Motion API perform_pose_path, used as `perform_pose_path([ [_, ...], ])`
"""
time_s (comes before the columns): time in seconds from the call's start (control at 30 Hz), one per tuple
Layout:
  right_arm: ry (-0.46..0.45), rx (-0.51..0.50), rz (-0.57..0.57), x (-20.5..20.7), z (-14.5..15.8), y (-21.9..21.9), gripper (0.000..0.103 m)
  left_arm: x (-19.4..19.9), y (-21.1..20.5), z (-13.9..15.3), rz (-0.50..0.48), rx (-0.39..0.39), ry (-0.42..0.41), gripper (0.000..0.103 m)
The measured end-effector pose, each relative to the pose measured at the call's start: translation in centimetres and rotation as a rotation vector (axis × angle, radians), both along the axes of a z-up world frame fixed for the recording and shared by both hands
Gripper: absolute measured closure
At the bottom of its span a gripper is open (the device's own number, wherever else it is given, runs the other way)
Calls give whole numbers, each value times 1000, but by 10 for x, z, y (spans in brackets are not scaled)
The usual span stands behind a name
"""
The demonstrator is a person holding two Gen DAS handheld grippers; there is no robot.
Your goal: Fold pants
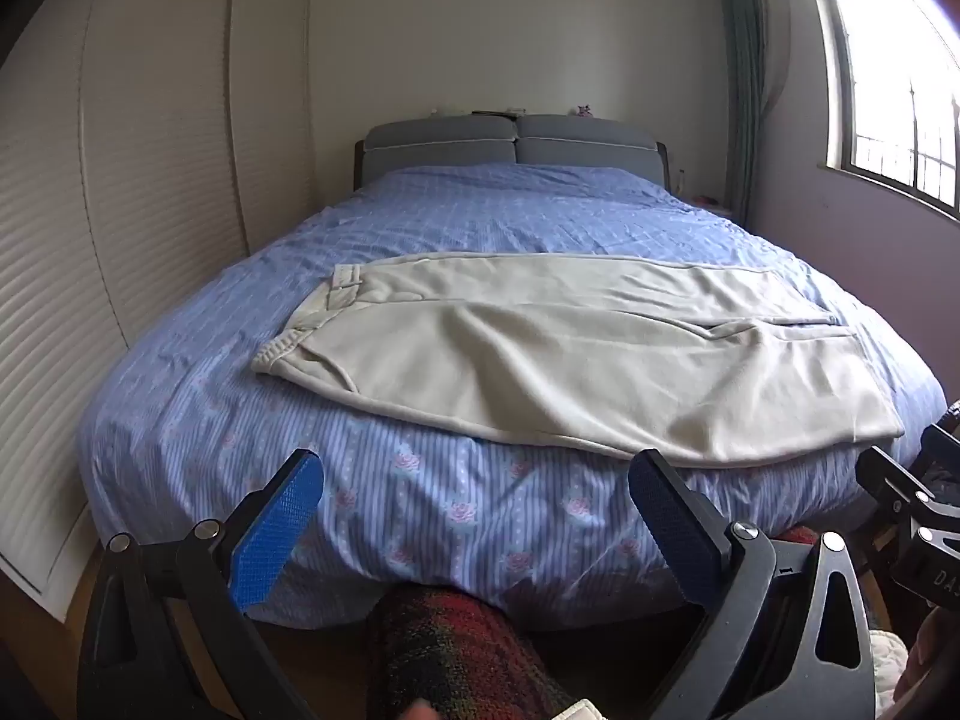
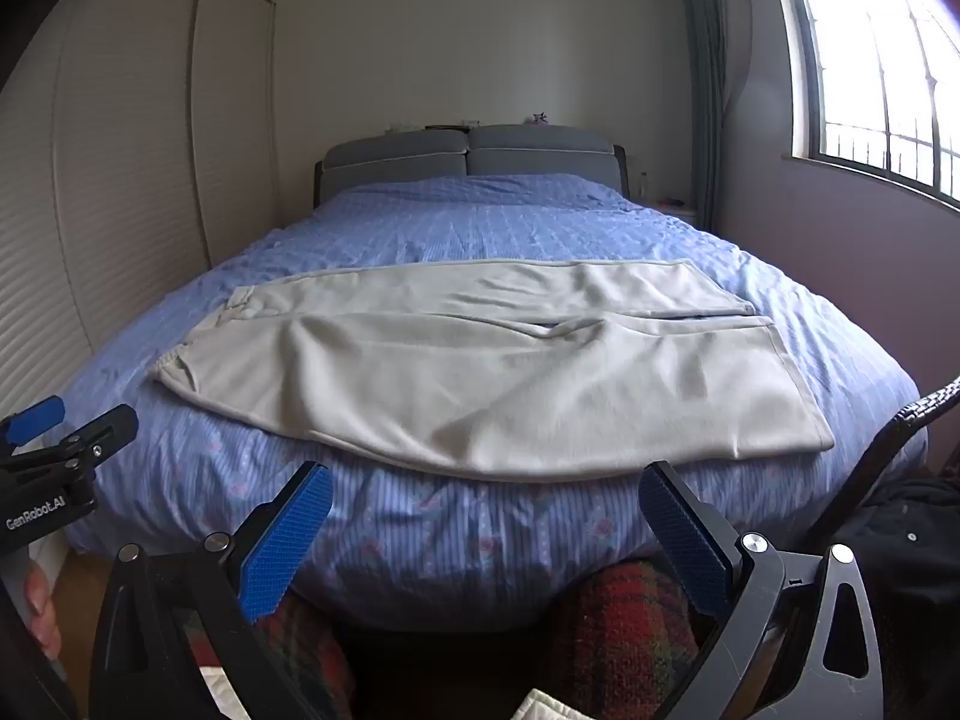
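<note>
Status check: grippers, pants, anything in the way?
Left gripper and right gripper: jaws open, empty, short of the bed. Pants spread flat, unfolded. Nothing blocking.

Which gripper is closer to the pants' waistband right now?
Left. The left gripper hangs off the bed's foot nearer the waistband; the right gripper sits toward the leg hems.

Both views look from the foot of the bed (image 1: 420, 516), facing its headboard (image 1: 510, 144) and tilted somewhat downward; the left wrist view sits slightly leftward, showing more of the closet doors (image 1: 150, 192); the right wrist view sits beside it, nearer the window (image 2: 870, 72); both share the pants (image 2: 480, 360) lying crosswise, near the lens.
</note>
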State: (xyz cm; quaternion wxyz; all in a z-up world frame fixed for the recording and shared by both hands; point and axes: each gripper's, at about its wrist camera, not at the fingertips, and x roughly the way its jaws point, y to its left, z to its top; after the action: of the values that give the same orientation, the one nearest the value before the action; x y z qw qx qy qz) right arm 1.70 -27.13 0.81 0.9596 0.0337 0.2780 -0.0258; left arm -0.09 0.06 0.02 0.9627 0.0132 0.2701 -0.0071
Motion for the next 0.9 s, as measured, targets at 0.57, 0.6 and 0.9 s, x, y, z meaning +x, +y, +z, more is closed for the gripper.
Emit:
perform_pose_path([
  [0.57,-8,5,-3,-1,-1,-1,0,-1,-3,0,-6,38,-15,0],
  [0.6,-10,4,-3,-1,-1,0,0,-1,-4,1,-12,36,-16,0],
  [0.9,-13,3,-5,1,2,0,0,-2,-2,0,-16,29,-16,0],
])
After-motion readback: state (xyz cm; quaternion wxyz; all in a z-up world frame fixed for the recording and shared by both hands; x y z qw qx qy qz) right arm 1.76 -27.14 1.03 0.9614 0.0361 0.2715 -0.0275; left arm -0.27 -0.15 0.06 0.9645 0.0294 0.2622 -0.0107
